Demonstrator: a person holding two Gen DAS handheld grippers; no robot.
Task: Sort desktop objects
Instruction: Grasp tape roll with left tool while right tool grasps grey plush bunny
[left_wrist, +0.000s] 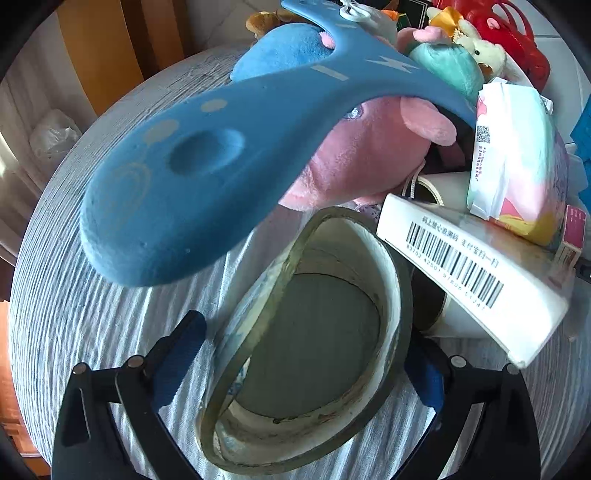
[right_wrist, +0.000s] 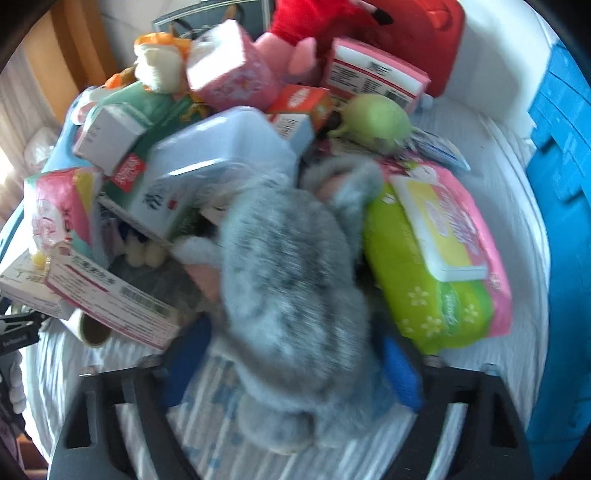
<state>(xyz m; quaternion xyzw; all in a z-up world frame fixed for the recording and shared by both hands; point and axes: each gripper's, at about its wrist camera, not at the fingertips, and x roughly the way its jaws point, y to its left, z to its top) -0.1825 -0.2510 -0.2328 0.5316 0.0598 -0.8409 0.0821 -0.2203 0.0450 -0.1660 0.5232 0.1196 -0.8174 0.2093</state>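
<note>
Left gripper (left_wrist: 295, 354) spread wide around a roll of tape (left_wrist: 306, 343), blue pads at 8 and 4 o'clock of the ring; right pad against the roll's outer wall, left pad just beside it with a sliver of cloth showing between, so cannot tell whether truly clamped. Roll standing tilted on the striped tablecloth (left_wrist: 92, 314), hollow core facing the lens. Above it, at 11 o'clock, a blue insole (left_wrist: 192, 192) slanting across the view, toe end nearest, resting over a pink plush toy (left_wrist: 362, 158). At 3 o'clock of the roll, a white barcoded box (left_wrist: 469, 269) leaning across a white cup (left_wrist: 461, 317), with a tissue pack (left_wrist: 517, 155) behind it at 1 o'clock. Right gripper (right_wrist: 291, 373) closed on a grey furry plush toy (right_wrist: 288, 295), blue pads pressing its flanks from 9 and 3 o'clock, body filling the gap and running up toward 12. View blurred. Just beside the toy at 3 o'clock, a green and pink wet-wipes pack (right_wrist: 439, 258); at 9 o'clock a pink and white carton (right_wrist: 110, 295); at 11 a pale blue box (right_wrist: 221, 147)
</note>
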